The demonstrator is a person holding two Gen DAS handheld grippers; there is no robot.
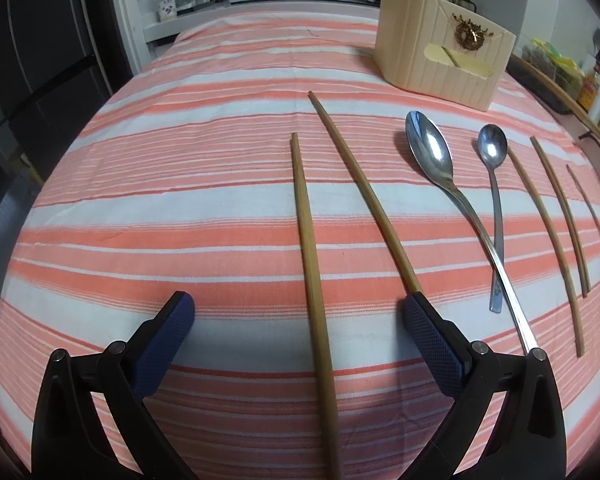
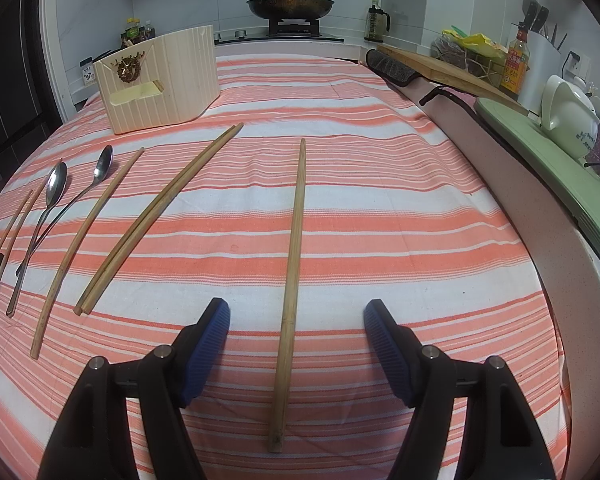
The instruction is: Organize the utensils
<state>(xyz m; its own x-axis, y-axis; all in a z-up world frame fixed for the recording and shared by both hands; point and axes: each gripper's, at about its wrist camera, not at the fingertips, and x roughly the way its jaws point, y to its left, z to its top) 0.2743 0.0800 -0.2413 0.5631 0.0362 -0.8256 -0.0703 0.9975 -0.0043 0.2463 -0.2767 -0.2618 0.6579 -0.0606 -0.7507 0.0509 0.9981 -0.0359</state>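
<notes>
Both sets of jaws are gaping wide, holding nothing. The left gripper is straddling a slim brown wooden chopstick lying on the striped counter; the right gripper is straddling another chopstick nearer the counter's right edge.

Wooden chopsticks and 2 metal spoons are lying flat in a rough row on the striped cloth, w/ a cream ribbed utensil holder standing upright behind them, one chopstick showing through its front slot. In the right wrist view, L to R: 2 thin chopsticks near the edge, big spoon and small spoon w/ handles crossing, a single chopstick, a touching pair, then a lone chopstick well apart. All are pointing roughly toward the holder, bowls of both spoons facing up at the far end.
</notes>
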